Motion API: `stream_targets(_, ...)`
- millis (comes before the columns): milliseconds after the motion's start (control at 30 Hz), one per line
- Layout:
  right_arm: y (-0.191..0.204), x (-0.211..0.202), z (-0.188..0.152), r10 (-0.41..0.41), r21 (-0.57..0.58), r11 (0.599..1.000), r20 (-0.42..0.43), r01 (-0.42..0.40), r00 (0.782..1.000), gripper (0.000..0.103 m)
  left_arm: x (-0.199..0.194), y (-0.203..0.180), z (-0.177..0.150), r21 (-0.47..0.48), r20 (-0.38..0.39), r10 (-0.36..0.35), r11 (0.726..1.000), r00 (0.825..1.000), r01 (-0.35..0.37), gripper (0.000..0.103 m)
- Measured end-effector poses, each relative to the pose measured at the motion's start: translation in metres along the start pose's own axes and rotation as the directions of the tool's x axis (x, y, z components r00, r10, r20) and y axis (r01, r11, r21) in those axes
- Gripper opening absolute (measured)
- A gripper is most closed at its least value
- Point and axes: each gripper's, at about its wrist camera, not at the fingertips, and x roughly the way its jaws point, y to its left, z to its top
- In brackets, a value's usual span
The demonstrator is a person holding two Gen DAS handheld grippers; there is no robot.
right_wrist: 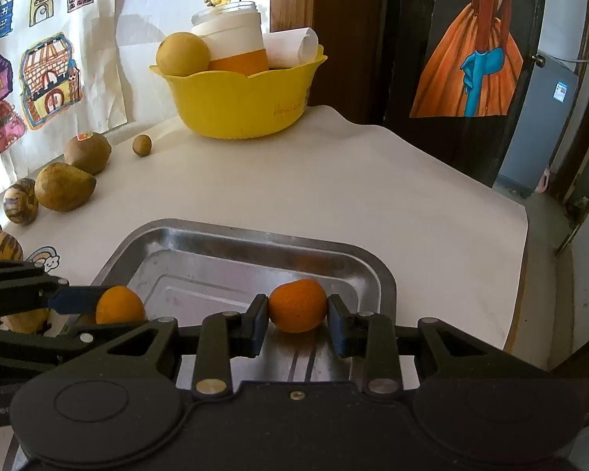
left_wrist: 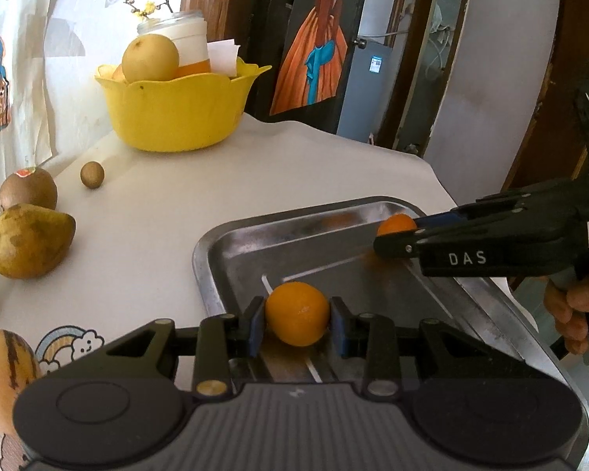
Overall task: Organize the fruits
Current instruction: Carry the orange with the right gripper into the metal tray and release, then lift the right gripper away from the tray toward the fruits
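Jaws, left gripper (left_wrist: 297, 324): blue pads clamped on either side of a small smooth orange citrus fruit (left_wrist: 297, 313), held low over the near part of a shallow rectangular stainless-steel tray (left_wrist: 212, 251).

Jaws, right gripper (right_wrist: 297, 320): dark pads clamped on a small dimpled orange citrus fruit (right_wrist: 298, 305), held over the tray's floor, near its far right corner as the right wrist view shows it. Whether either fruit touches the metal cannot be told.

Beside the jaws: in the left wrist view the right gripper reaches in from the right with its fruit at its tip; a person's hand (left_wrist: 573, 310) grips its handle. In the right wrist view the left gripper enters from the left, its fruit just inside the tray's left rim.

Under the tray: a table covered in white paper (right_wrist: 333, 180), with a rainbow-and-cloud sticker (left_wrist: 68, 343) left of the jaws.

Left of the jaws, near to far: a tan striped gourd-like fruit (left_wrist: 2, 376), a mottled green-brown pear (left_wrist: 29, 239), a brown round fruit bearing a red sticker (left_wrist: 27, 188), a small brown nut-like ball (left_wrist: 92, 174).

Beyond the jaws: a yellow scalloped plastic bowl (left_wrist: 176, 117) holding a pale yellow round pear (left_wrist: 150, 59), a white and orange cup (right_wrist: 237, 47) and rolled white paper (right_wrist: 294, 45).

Farthest: paper sheets with coloured drawings of houses (right_wrist: 49, 78) on the wall at left; a painting of an orange skirt (right_wrist: 471, 66) at right.
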Motion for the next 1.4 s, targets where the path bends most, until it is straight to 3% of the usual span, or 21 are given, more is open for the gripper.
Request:
stream_targets(133, -0.002, -0.003, -0.002, -0.001, 0.005, 1.000, -0.001, 0.001, 1.000, 0.035, -0.003, -0.001, 0.002, -0.002, 0.006, 0.004, 1.000, 1.000, -0.004, 0.042)
stream_targets(200, -0.005, -0.006, -0.003, 0.004, 0.016, 1.000, 0.005, -0.004, 1.000, 0.036, -0.007, -0.002, 0.003, -0.003, 0.015, 0.009, 1.000, 1.000, -0.009, 0.053)
stream_targets(367, -0.008, -0.020, -0.004, 0.009, 0.031, 0.999, 0.030, -0.010, 1.000, 0.039, -0.022, -0.006, 0.006, 0.004, 0.042, 0.015, 1.000, 0.999, -0.015, 0.059)
stream_targets(533, -0.012, -0.042, -0.005, 0.007, 0.048, 0.999, 0.069, -0.010, 0.998, 0.047, -0.051, -0.006, 0.003, -0.010, 0.053, 0.058, 0.998, 0.997, -0.058, 0.067)
stream_targets(900, 0.000, -0.116, -0.032, 0.029, 0.075, 0.996, 0.167, -0.042, 0.986, 0.078, -0.129, 0.000, -0.007, -0.093, 0.154, 0.158, 0.985, 0.975, -0.145, 0.100)
stream_targets(1100, 0.016, -0.159, -0.056, 0.032, 0.070, 0.996, 0.202, -0.047, 0.979, 0.092, -0.161, -0.003, -0.021, -0.108, 0.186, 0.201, 0.977, 0.962, -0.184, 0.102)
stream_targets(1400, 0.043, -0.217, -0.092, 0.040, 0.066, 0.996, 0.247, -0.059, 0.968, 0.100, -0.205, -0.016, -0.054, -0.136, 0.206, 0.240, 0.967, 0.949, -0.215, 0.103)
